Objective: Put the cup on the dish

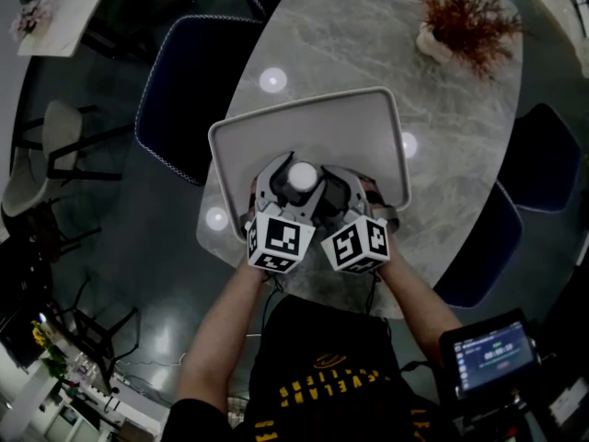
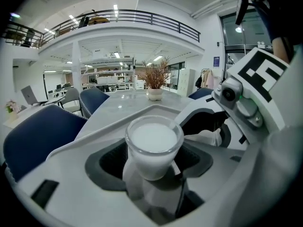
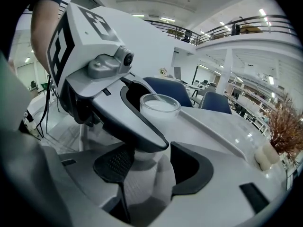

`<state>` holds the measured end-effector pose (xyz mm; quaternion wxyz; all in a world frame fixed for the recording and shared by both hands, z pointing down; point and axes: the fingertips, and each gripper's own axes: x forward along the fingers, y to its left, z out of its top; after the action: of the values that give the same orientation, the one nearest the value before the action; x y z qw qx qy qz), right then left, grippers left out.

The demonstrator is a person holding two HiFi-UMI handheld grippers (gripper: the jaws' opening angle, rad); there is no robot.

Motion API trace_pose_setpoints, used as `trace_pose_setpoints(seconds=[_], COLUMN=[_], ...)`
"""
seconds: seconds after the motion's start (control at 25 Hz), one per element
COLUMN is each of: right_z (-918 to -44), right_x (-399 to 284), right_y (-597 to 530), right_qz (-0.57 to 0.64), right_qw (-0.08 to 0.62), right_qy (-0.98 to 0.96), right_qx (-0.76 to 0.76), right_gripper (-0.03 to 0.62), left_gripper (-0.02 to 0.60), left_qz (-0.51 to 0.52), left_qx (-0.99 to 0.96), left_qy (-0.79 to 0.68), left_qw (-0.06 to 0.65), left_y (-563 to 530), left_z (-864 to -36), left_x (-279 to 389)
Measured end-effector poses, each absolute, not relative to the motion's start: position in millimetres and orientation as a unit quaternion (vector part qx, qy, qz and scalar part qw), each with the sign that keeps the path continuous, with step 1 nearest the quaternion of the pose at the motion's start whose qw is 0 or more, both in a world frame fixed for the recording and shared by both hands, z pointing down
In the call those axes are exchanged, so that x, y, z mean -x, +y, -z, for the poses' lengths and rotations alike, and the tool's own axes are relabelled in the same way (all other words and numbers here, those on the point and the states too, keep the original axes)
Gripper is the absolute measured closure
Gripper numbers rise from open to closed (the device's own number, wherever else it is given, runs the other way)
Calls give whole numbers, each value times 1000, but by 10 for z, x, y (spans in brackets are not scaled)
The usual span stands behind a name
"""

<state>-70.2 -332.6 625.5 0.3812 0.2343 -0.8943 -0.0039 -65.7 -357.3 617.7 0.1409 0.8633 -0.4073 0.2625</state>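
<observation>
Cup (image 1: pixel 301 177) (image 2: pixel 154 145) (image 3: pixel 160 105), clear-walled and filled with something white, sits upright between the jaws of the left gripper (image 1: pixel 299 167) (image 2: pixel 154 167), whose dark pads press against its sides. It is over the near part of the white dish (image 1: pixel 313 122) (image 2: pixel 113 122) (image 3: pixel 213 126); whether its base touches the dish I cannot tell. The right gripper (image 1: pixel 354 187) (image 3: pixel 144 167) hangs just beside the left one, jaws spread, pinching nothing, with one left jaw crossing in front of it and the cup just ahead. Beyond both grippers, across the marble table (image 1: pixel 368 44), stands a dried plant (image 1: pixel 456 17) (image 2: pixel 154 79) (image 3: pixel 279 126). A blue chair (image 1: pixel 184 81) is to the left gripper's left.
</observation>
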Motion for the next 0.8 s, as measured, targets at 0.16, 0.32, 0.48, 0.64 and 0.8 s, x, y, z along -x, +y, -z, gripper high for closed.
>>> trace_pose_setpoints(seconds=[0.16, 0.32, 0.48, 0.64, 0.8], right_z=[-6223, -6217, -6133, -6068, -6017], right_x=[730, 726, 726, 731, 711], right_y=[-3283, -3256, -3241, -3191, -3124], right_qz=[16, 27, 21, 17, 21], right_qw=[383, 388, 384, 378, 370], right_qy=[-895, -891, -891, -893, -895], right_qx=[-228, -233, -242, -243, -246], right_gripper=[353, 353, 354, 353, 353], left_gripper=[290, 287, 287, 287, 288], left_qz=[-261, -264, -255, -248, -245], left_qx=[-863, -859, -857, -855, -852], left_qy=[-408, -415, -424, -432, -441], left_qw=[145, 145, 144, 141, 137], left_y=[-3532, -3484, -3443, -3371, -3271], left_z=[-6149, -6122, -6047, -5971, -5920], left_x=[721, 769, 794, 840, 860])
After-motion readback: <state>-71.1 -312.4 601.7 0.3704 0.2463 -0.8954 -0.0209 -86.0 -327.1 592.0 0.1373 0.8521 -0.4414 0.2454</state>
